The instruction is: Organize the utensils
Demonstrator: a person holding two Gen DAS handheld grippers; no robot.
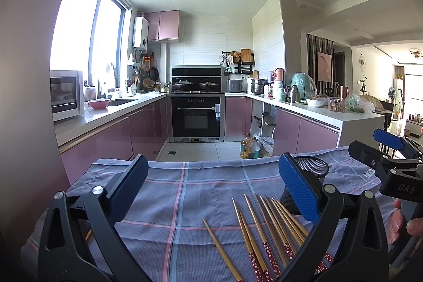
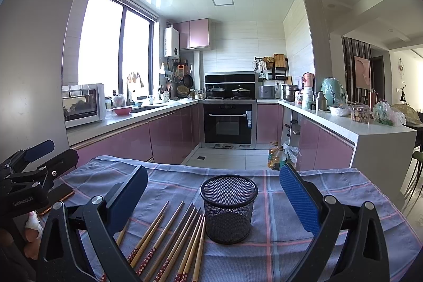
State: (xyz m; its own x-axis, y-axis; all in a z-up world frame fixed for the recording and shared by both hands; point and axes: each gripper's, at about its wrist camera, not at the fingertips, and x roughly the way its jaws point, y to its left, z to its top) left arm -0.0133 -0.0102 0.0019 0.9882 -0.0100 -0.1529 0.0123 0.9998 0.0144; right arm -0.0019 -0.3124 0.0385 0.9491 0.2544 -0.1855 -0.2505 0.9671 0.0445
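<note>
- A phone [image 2: 56,193] with an orange-edged case lies near the left edge of the tabletop, mostly hidden behind the left gripper's black body in the right wrist view.
- The left gripper [image 1: 212,190] hangs above the checked blue cloth [image 1: 185,192] with its blue-padded jaws spread wide and nothing between them; only the cloth shows in the gap.
- The hand holding it is barely seen: just fingertips and something white at the lower left corner of the right wrist view, too cut off to describe.
- The wooden chopsticks [image 2: 169,237] lie loose in a fan on the cloth, towards the near edge of the tabletop, tips pointing away. Their red flowered handle ends run off the bottom of both views, so an exact count is not possible.
- The black mesh cup [image 2: 229,210] stands upright just right of the chopsticks, roughly mid-tabletop; its inside is dark and I cannot tell whether anything is in it. In the left wrist view the left gripper's right finger covers most of it.
- The right gripper [image 2: 213,193] is also held wide apart, empty, with the cup framed between its fingers but not touched.
- At the right edge of the left wrist view, a hand [image 1: 404,225] grips the right gripper's handle, partly cropped.
</note>
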